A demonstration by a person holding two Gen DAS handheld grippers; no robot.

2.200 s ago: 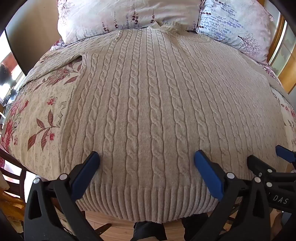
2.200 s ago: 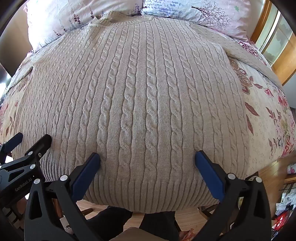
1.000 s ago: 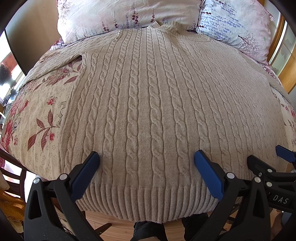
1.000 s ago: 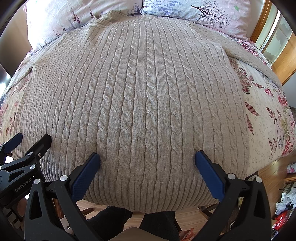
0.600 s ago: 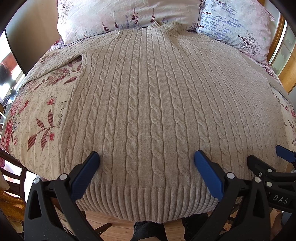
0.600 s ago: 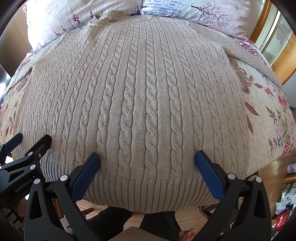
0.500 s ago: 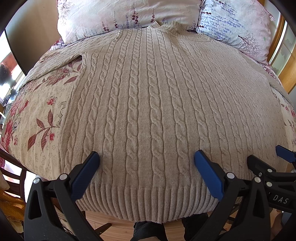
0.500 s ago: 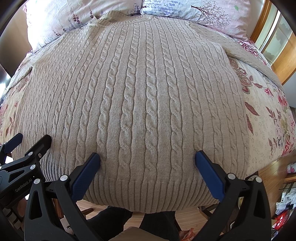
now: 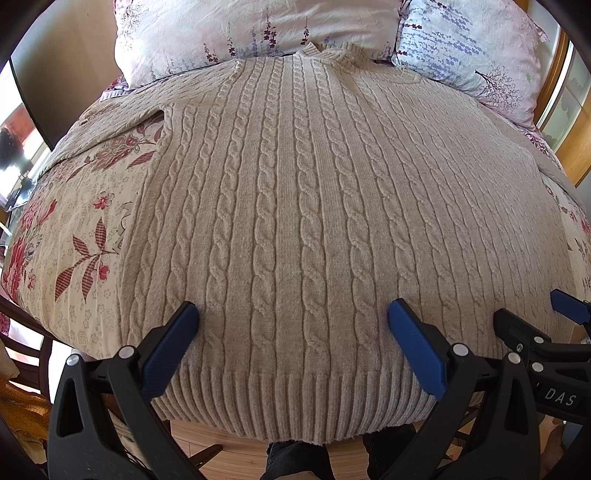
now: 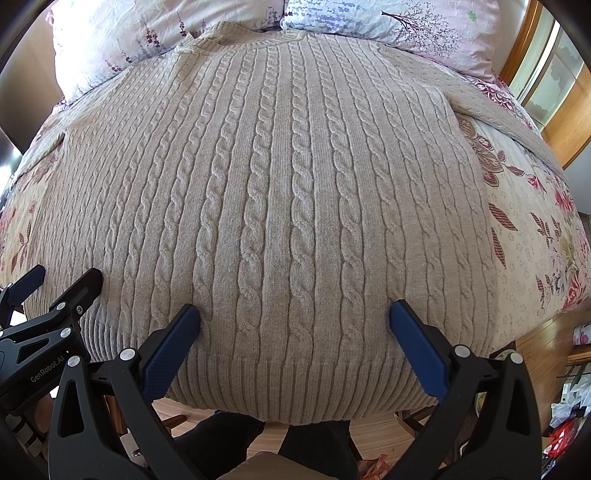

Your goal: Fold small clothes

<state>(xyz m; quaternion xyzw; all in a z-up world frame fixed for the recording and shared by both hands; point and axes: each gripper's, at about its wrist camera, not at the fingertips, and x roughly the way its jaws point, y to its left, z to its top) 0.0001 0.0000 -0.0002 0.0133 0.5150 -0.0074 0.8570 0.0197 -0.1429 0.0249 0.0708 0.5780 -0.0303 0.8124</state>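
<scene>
the left hand-held gripper (image 9: pixel 291 321) hovers with its blue pads spread wide over the ribbed hem of a beige cable-knit sweater (image 9: pixel 314 206), gripping nothing. the right hand-held gripper (image 10: pixel 294 321) is likewise wide apart and empty, over the same hem, further toward the bed's right side. each one shows at the edge of the other's view, side by side at the near edge of the bed.

the sweater lies flat and spread out on a bed (image 9: pixel 74 229) covered with a cream sheet printed with red flowers and leaves. its hem sits at the near edge of the bed, hanging slightly past it, and its collar reaches the far end, touching two floral pillows (image 9: pixel 258 33). the sleeves stretch out toward the left and right sides of the bed. below the hem a wooden floor (image 10: pixel 399 439) and a person's dark trousers show. wooden window frames (image 10: pixel 554 92) stand beyond the bed's far right corner, and a dark panel stands at the far left.

compared with the earlier pictures, nothing has shifted: both hand-held grippers and the sweater keep the same places.

the sweater's long axis runs from the near edge to the far end, collar pointing away toward the pillows, cables running along it.
</scene>
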